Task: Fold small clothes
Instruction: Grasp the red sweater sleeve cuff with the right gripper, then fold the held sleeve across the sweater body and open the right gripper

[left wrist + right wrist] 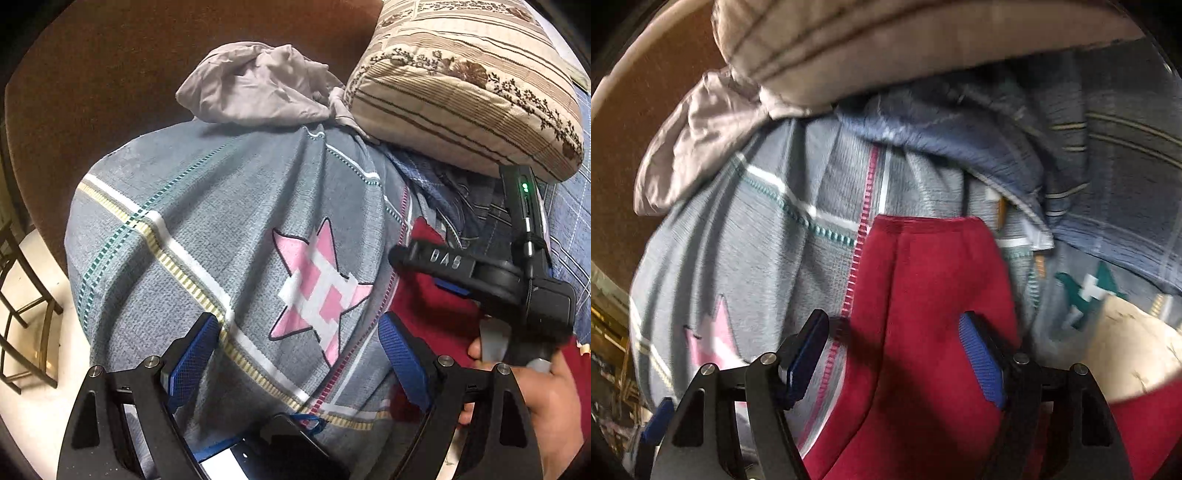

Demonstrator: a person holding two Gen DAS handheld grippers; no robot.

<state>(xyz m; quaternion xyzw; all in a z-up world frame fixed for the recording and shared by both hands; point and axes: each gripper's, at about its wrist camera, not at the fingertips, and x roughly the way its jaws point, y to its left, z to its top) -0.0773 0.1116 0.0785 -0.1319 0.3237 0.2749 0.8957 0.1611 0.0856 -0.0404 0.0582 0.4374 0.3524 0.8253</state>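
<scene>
Two grippers are seen over a bed covered by a grey sheet [207,236] bearing a pink star [317,291], which serves as landmark. The left gripper [299,354] is held just below the star, its blue fingers [195,354] spread apart with only the sheet between them. A red garment [923,295] is laid flat on the sheet just to the right of the star. The right gripper [894,354] is held over the garment's near part by a hand [546,406], its fingers [980,360] apart and clamped on nothing. A crumpled beige cloth [258,88] is found above the star, with a striped pillow [465,81] beside it. A blue checked cloth [960,140] is bunched beneath the pillow.
</scene>
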